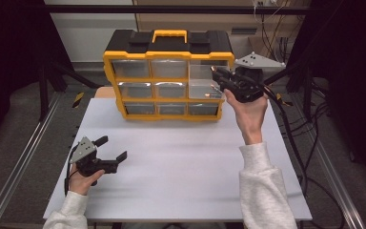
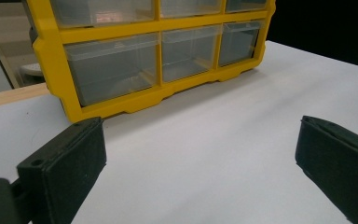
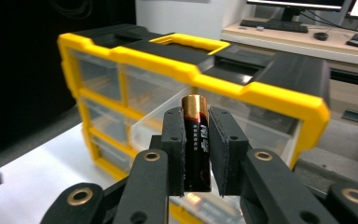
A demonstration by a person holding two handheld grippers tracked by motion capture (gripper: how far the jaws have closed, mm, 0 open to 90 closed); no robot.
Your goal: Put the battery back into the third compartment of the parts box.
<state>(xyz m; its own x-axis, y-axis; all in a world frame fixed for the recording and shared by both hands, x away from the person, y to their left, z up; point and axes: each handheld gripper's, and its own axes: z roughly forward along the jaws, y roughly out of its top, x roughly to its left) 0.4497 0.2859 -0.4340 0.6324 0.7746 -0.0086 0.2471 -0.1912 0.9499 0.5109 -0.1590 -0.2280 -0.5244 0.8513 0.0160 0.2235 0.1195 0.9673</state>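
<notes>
- The right tongs are clamped on a battery; in the right gripper view the two pads press on its sides and its copper end stands up above them.
- The long axis of the battery runs along the jaws, so it points the same way as the tongs.
- In the high view the right tongs are at the right end of the yellow organizer, just beside an open drawer in the middle row of the right column.
- This drawer is pulled out toward the person, and its open top lies just below and in front of the battery.
- My judgement: the coming move turns on this relation. The battery must come over the open drawer and go down a little, then the jaws must part.
- Because the battery stands along the jaws, it will probably fall end first; tilting the right tongs so that it lies along the drawer can help.
- The left tongs are apart and hold nothing; they rest low over the white tabletop, well apart from the organizer.
- In the left gripper view the left tongs look at the bottom row of drawers, which are closed.
- The right hand is clearly the nearer one to the open drawer.
</notes>
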